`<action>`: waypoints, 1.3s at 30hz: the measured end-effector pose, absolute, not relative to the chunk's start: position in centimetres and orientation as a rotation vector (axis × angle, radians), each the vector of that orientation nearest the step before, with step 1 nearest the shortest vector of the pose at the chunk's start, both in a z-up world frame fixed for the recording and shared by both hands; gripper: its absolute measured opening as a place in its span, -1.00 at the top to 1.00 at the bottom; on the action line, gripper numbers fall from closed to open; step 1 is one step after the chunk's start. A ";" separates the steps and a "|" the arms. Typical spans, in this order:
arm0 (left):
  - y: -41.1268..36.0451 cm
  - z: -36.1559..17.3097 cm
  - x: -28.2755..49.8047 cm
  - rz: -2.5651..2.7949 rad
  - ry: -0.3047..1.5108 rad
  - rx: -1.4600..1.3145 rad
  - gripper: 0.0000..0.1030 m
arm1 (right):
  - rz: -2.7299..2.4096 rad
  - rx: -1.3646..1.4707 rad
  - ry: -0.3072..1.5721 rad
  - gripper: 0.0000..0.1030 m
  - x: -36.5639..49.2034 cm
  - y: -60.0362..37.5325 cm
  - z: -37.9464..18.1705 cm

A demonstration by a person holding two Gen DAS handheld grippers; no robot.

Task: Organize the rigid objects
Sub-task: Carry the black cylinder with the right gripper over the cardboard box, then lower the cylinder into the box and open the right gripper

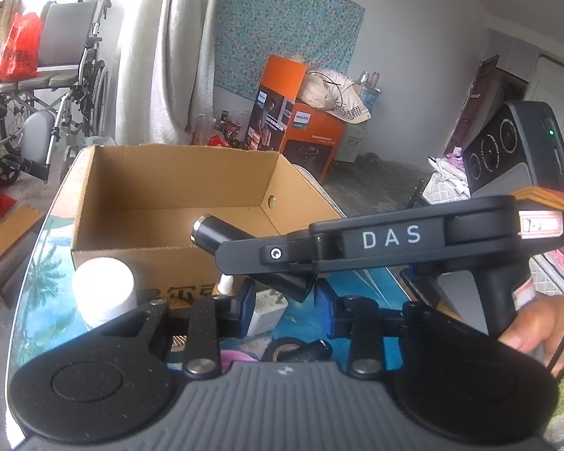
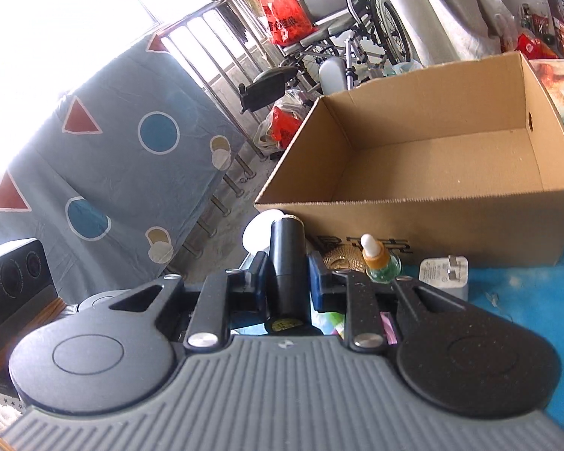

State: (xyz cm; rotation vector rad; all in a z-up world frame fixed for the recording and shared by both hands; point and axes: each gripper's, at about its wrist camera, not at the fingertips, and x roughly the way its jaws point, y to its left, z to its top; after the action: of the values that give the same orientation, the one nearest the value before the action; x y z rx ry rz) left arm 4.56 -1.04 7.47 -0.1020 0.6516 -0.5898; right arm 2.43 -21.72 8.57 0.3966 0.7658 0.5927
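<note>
Black cylinder (image 2: 287, 263), clamped in your right gripper (image 2: 286, 282) at lower centre (left gripper (image 1: 284, 300) spread, holding nothing): carry it level over the cardboard box (image 2: 432, 221) rim before releasing.

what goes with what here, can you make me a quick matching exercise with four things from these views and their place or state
Things:
1. black cylinder
2. cardboard box
3. dropper bottle
4. left gripper

Place or state:
A. open, holding nothing
B. stands on the blue table in front of the box
C. clamped in the right gripper
D. nothing visible inside

Pairs: 1-C, 2-D, 3-B, 4-A
</note>
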 end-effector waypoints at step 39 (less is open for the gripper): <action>5.8 8.2 12.2 -0.367 0.656 -0.154 0.25 | 0.474 0.374 1.398 0.20 37.2 -11.9 -2.7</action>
State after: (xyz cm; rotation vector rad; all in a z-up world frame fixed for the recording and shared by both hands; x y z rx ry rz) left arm 12.16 5.81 8.20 -0.1535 0.6562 -0.3673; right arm 37.18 -11.89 -2.72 0.3742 1.3983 0.4736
